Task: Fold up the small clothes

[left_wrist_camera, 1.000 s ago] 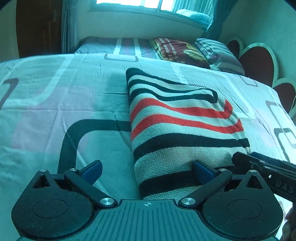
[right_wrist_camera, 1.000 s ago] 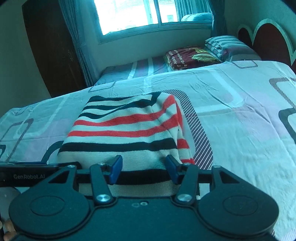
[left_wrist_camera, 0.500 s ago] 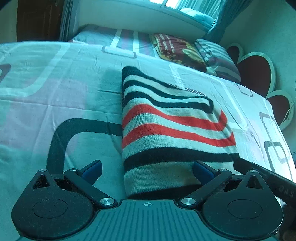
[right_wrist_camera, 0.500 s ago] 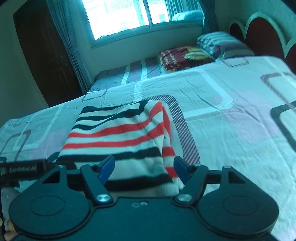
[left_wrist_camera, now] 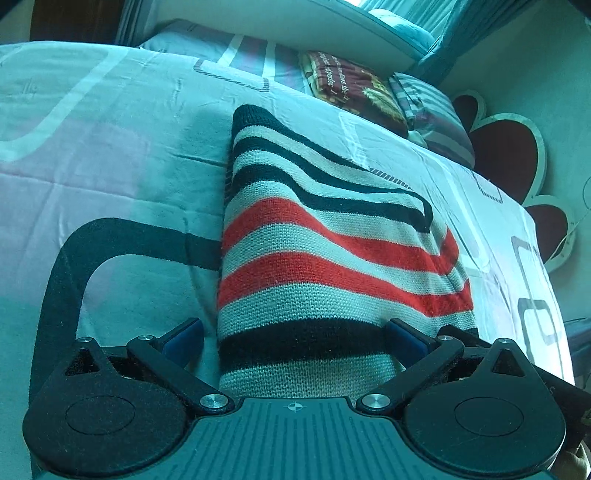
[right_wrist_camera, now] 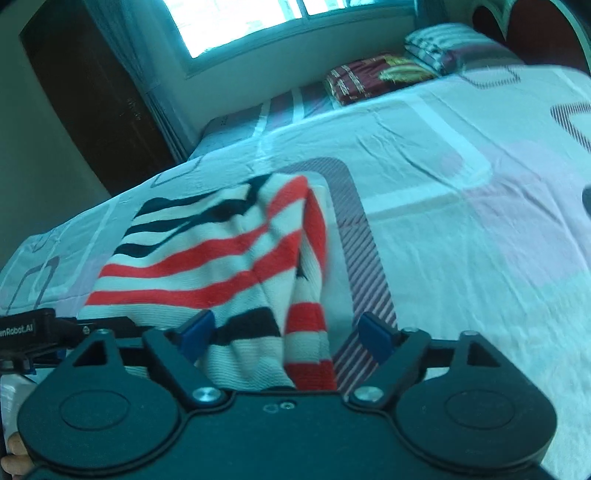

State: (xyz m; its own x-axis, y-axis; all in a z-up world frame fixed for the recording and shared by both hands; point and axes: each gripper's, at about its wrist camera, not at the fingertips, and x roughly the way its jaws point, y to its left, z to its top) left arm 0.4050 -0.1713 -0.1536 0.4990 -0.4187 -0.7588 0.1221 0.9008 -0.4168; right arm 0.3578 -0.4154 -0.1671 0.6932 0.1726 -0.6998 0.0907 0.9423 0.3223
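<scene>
On the bed (left_wrist_camera: pixel 110 155), a folded striped sweater (left_wrist_camera: pixel 325 258) lies flat on a pale sheet printed with rounded dark outlines. The sweater is knitted in cream, black and red bands, and it sits near the bed's front edge, close to both cameras.

The left tool (left_wrist_camera: pixel 295 336) hangs over the sweater's near left corner. Its blue pads stand wide apart: the left fingertip (left_wrist_camera: pixel 183 338) is over bare sheet just beside the sweater's left edge, and the right one rests over the knit. The pads do not press the cloth.

The right tool (right_wrist_camera: pixel 284 330) hangs over the sweater's near right corner, where a folded flap (right_wrist_camera: pixel 308 343) with red and cream bands lies between the fingers. Its jaws are opening, and neither blue pad touches the flap. This view is slightly blurred.

Behind the sweater, at the bed's far side, lie a dark red folded blanket (left_wrist_camera: pixel 351 88) and a striped pillow (left_wrist_camera: pixel 432 114). To the right of them stands a headboard (left_wrist_camera: pixel 509 155) with dark red, heart-like panels. A bright window (right_wrist_camera: pixel 258 22) is on the wall beyond the bed, with a dark wardrobe (right_wrist_camera: pixel 88 96) to its left.
</scene>
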